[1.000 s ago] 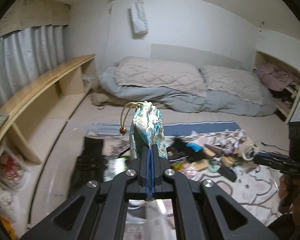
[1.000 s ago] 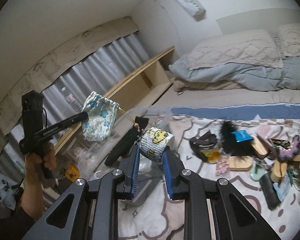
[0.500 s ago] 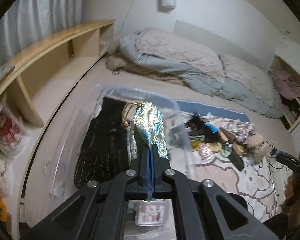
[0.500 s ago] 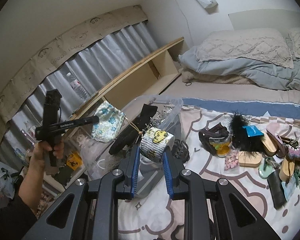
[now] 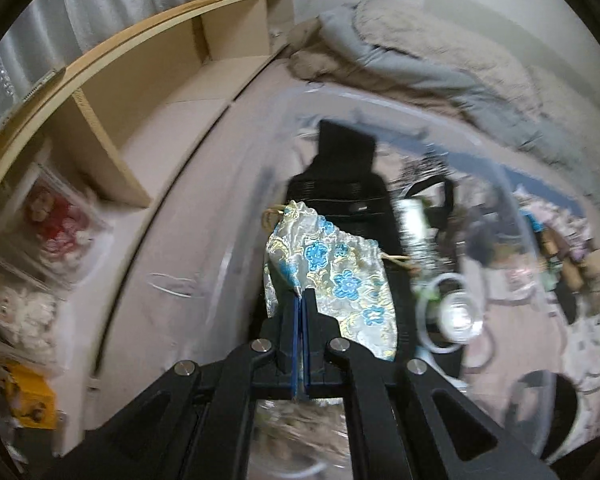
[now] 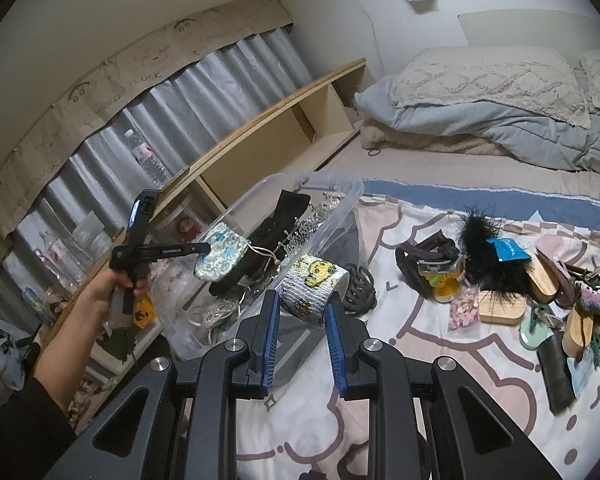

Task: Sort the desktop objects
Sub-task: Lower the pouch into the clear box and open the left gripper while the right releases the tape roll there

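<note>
While the left gripper (image 5: 300,300) hung over the clear plastic bin (image 6: 340,196), its jaws were pinched tight on one small flowered pouch (image 5: 332,280). The pouch dangled above the black cloth (image 5: 340,184) that lay inside the bin. It looked soft and light, and it drooped like a little bag with almost nothing in it. Its shiny cloth could be slippery, so I think a firm pinch on a fold near the edge, like this one, was the best place to hold it. It had one drawstring with a bead.

The right gripper (image 6: 302,312) was closed on one sequined cuff (image 6: 312,284), just beside the bin. The blue pads (image 6: 270,320) pressed on its two sides. The cuff kept its round shape, so it seemed a bit stiff, though the sequins might scratch or fall off.

On the patterned blanket (image 6: 420,360) more things waited. I counted one black feather puff (image 6: 488,248), one dark hair claw (image 6: 360,284) and one little bag of pink bits (image 6: 464,312). The pile at the far right was too jumbled to count.
</note>
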